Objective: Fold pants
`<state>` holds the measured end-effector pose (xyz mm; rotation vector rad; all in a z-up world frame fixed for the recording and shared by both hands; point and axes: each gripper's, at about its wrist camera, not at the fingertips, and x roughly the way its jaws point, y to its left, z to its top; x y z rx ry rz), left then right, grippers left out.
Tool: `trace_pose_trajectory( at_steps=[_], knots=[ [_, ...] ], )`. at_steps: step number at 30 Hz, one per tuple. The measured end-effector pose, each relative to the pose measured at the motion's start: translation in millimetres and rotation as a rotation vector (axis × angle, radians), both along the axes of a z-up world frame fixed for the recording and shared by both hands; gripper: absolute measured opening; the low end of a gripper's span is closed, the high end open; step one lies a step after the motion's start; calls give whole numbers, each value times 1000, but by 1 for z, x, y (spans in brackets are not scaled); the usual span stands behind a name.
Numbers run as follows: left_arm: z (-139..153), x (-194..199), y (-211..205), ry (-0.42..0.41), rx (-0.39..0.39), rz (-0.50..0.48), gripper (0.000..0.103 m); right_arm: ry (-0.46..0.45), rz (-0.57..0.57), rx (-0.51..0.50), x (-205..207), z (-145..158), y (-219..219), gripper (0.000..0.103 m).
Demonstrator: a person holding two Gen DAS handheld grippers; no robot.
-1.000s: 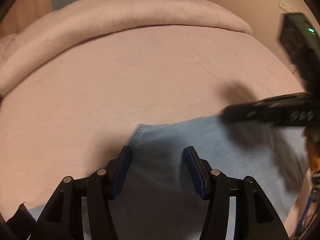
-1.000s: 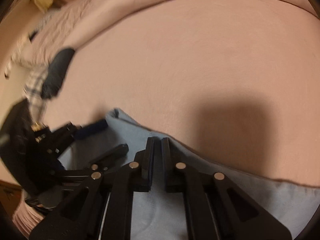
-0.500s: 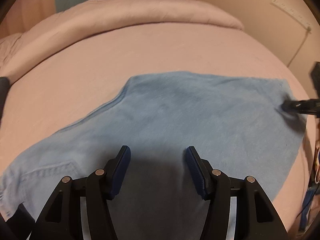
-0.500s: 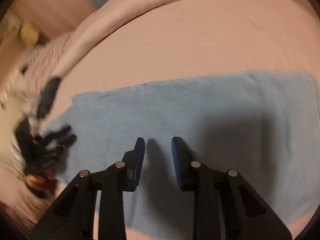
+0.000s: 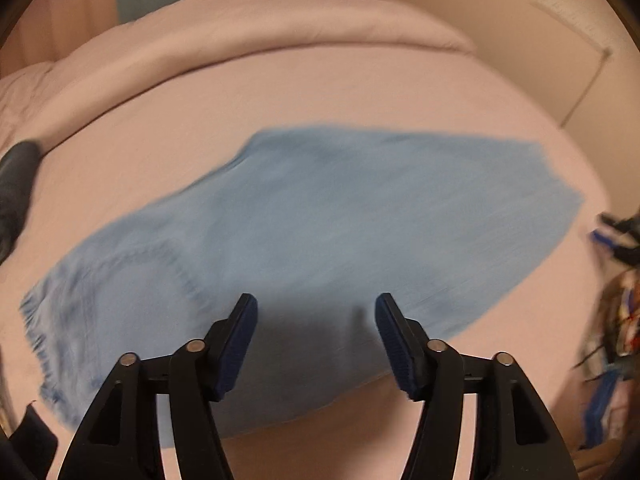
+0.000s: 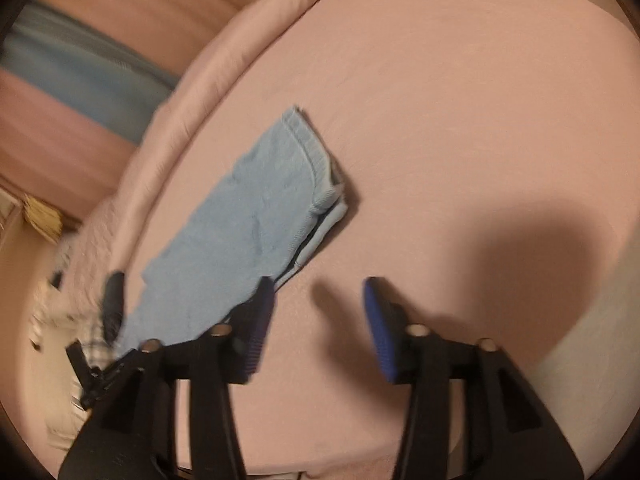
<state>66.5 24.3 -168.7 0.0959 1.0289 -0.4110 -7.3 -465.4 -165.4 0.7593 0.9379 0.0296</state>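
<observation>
Light blue pants [image 5: 328, 232] lie flat and folded on the pink bed [image 5: 360, 88]; a back pocket shows at their left end. My left gripper [image 5: 316, 316] hovers over their near edge, its jaws opening, with nothing between them. In the right wrist view the pants [image 6: 256, 220] stretch away to the left, stacked layers showing at their far end. My right gripper [image 6: 320, 304] is beside their near edge, above bare sheet, its jaws opening and empty. At the far right of the left wrist view the right gripper [image 5: 616, 236] is a dark blur.
A rolled pink duvet [image 5: 240, 36] runs along the far side of the bed. A dark object [image 5: 16, 184] lies at the bed's left edge. A wall with a white cable [image 5: 588, 80] is at the right. Curtains [image 6: 100, 40] hang behind the bed.
Both grippers drew back from the pants, so the whole folded garment now shows. The right gripper went from shut to open, swung off to the right and rolled. The left jaws widened a little.
</observation>
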Motion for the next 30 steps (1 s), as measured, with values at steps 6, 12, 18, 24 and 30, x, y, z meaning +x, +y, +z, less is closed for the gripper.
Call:
trace_pose_trajectory(
  at_steps=[6,12,18,24,30],
  knots=[
    [16,22,-85,58,-232,-115,74,-48,-54,76,13,-11,4,58],
    [-2,51,-184,184,-302,-197,74,-45,-128,80,28,-18,-24,56],
    [-21,64,-219,295,-350,-165,74,-36,-127,20,42,-16,-18,38],
    [-23,64,-184,321,-386,-107,74,-74,-153,71,41,-19,-21,18],
    [-16,60,-150,317,-435,-53,74,-159,-64,-41,46,14,9,17]
  ],
)
